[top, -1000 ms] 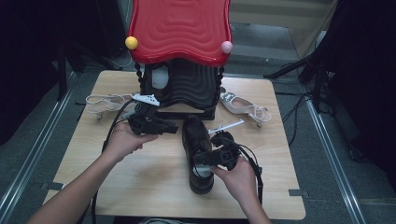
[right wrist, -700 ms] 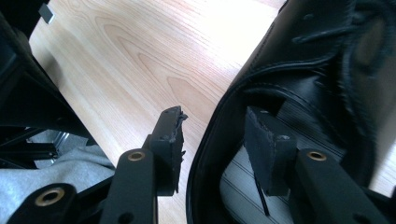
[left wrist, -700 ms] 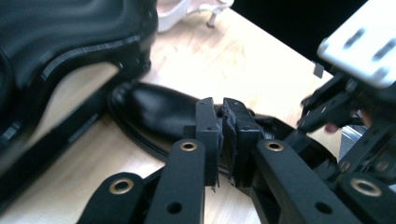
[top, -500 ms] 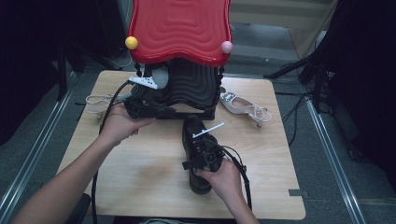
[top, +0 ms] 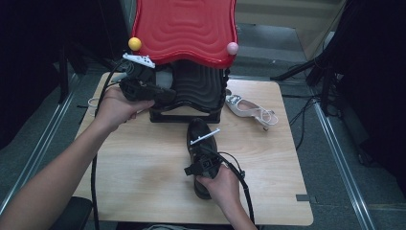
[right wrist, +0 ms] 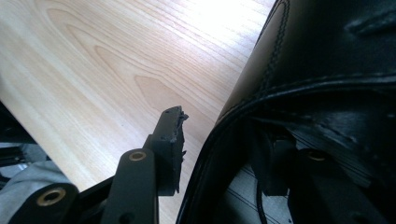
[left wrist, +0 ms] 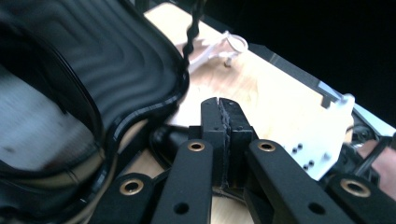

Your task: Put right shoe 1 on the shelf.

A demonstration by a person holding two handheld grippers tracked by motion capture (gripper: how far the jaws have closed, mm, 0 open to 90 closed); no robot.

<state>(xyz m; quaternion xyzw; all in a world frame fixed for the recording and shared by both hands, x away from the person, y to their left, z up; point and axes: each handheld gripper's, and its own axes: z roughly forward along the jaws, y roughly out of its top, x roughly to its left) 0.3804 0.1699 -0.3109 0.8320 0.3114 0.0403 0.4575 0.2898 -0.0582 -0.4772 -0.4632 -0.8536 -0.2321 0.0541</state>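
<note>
A black leather shoe [top: 198,132] lies toe away from me in the middle of the wooden table [top: 143,163]. My right gripper [top: 199,155] is over its heel opening. In the right gripper view the shoe's rim [right wrist: 243,112] stands between the jaws, one fingertip [right wrist: 170,133] outside and the other down inside. The jaws have just been closing, but they stand open with a gap to the leather. My left gripper [top: 168,97] is held up beside the black ribbed shelf [top: 196,86], and its pads [left wrist: 219,116] are shut together on nothing.
A red wavy tray [top: 186,28] with a yellow ball [top: 135,44] and a pink ball [top: 232,48] tops the shelf stand at the table's back. A white heeled sandal [top: 249,109] lies to the right. A strap of another sandal [top: 91,103] peeks out by my left wrist.
My left gripper has shut and risen from the table to shelf height. My right gripper has moved left from beside the shoe to over its heel opening and sunk.
</note>
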